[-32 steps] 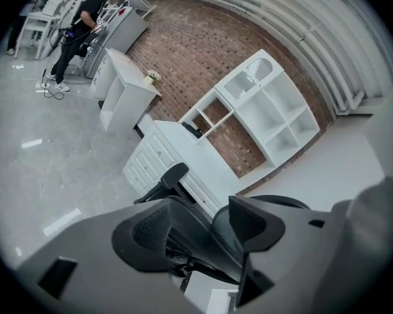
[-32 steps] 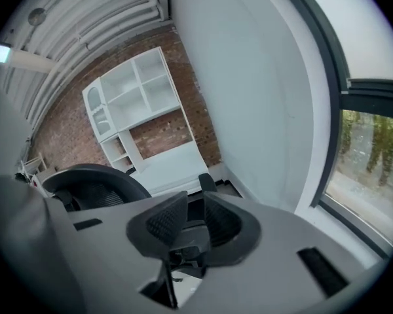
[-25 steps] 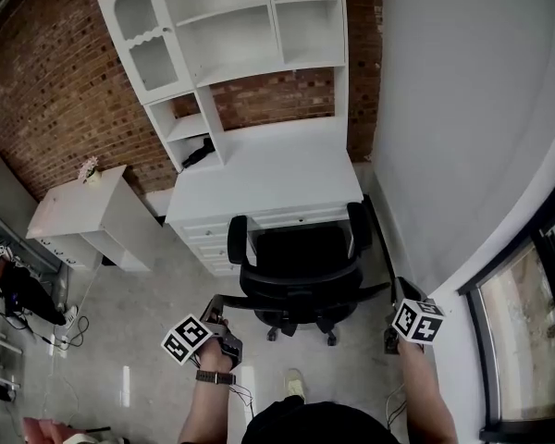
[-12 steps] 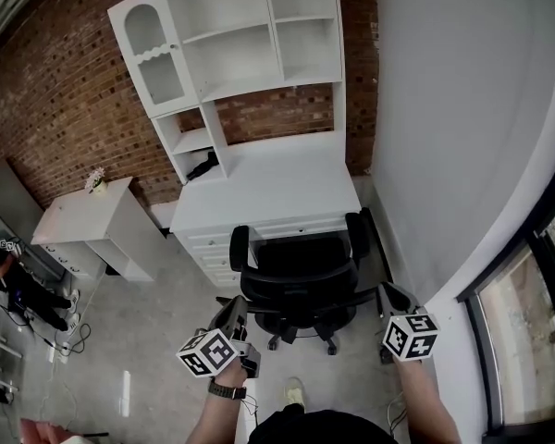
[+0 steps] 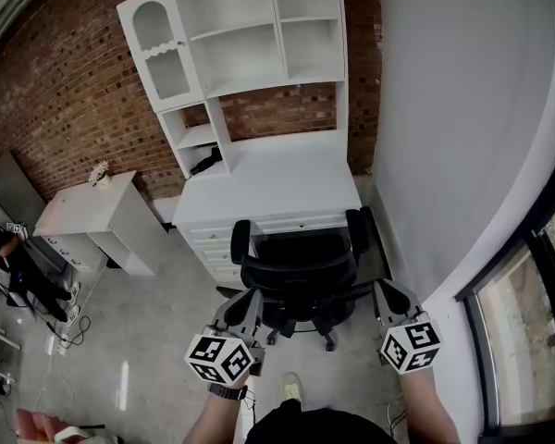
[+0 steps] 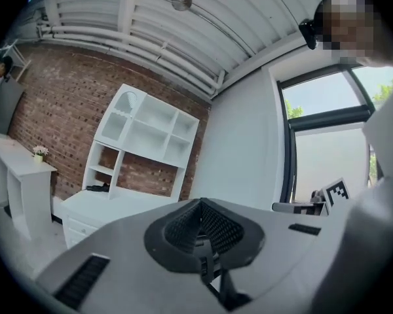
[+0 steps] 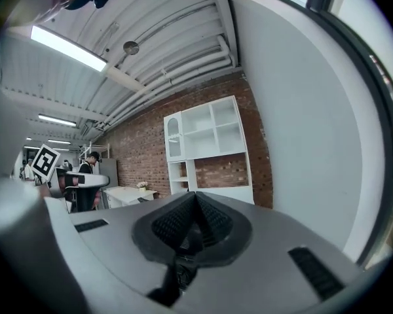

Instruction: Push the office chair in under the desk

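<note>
The castored office chair (image 5: 301, 252) is judged easy-rolling, best pushed at its backrest (image 5: 301, 288) by the closed, empty left gripper (image 5: 246, 305) and right gripper (image 5: 386, 292)

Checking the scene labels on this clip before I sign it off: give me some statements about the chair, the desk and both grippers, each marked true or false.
1. The black office chair faces the white desk. True.
2. The left gripper has its jaws wide apart. False: they are together, with nothing between them.
3. The right gripper is clamped on a chair armrest. False: its jaws are together on nothing.
4. The desk stands against a brick wall. True.
5. The small potted plant stands on the desk in front of the chair. False: it stands on a separate white side table to the left.
</note>
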